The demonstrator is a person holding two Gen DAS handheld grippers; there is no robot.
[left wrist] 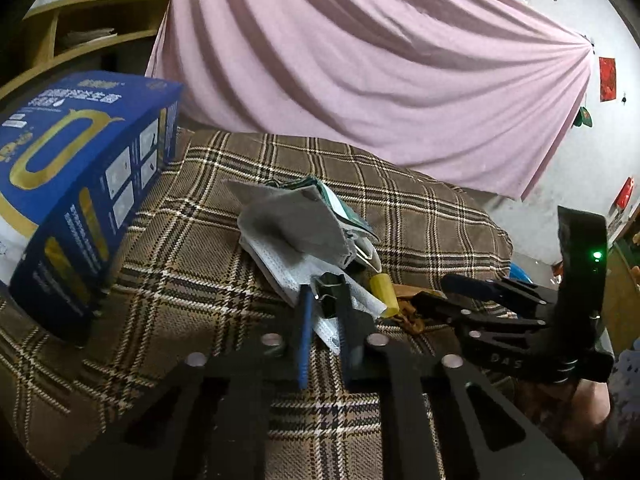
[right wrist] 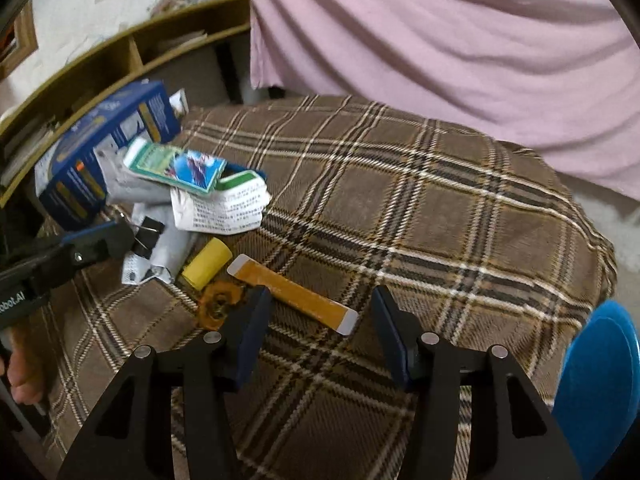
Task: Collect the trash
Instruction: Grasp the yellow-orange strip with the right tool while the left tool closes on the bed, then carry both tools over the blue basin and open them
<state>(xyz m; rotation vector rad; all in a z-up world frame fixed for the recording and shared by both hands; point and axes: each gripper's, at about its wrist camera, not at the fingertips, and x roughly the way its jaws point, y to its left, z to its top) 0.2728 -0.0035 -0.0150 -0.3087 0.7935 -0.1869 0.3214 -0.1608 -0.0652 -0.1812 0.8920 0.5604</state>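
Collection looks barely started: the whole litter pile is on the plaid cloth (right wrist: 400, 200), nothing visibly binned. Blue round thing (right wrist: 600, 380) at the right edge of the right wrist view could be the bin (can't confirm).

Left gripper (left wrist: 325, 312): jaws pinched nearly together over a black binder clip (left wrist: 330, 294) that sits on a face mask (left wrist: 288, 268). In the right wrist view the fingertip meets the clip's wire handles, so I judge it is gripping the clip, though the pad contact itself isn't clear.

Right gripper (right wrist: 320, 320): jaws about half open, nothing clamped. The orange strip (right wrist: 292, 294) lies flat between and just ahead of the fingertips, its near white-tipped end inside the gap. One pad sits at the strip's edge, contact uncertain.

Strip orientation: long axis runs diagonal, from the near end ahead of the right finger away toward the left finger's far side, crossing the jaw line obliquely, not square to it.

Still left, ahead-left of the right gripper:
- yellow cylinder (right wrist: 207, 263), on its side, axis roughly parallel to the strip
- brown curled scrap (right wrist: 218, 302), touching the left finger
- printed leaflet (right wrist: 224, 208), green packet (right wrist: 176, 168), grey masks

Blue box (left wrist: 80, 184) stands far left of the left gripper (trash or not, unclear).
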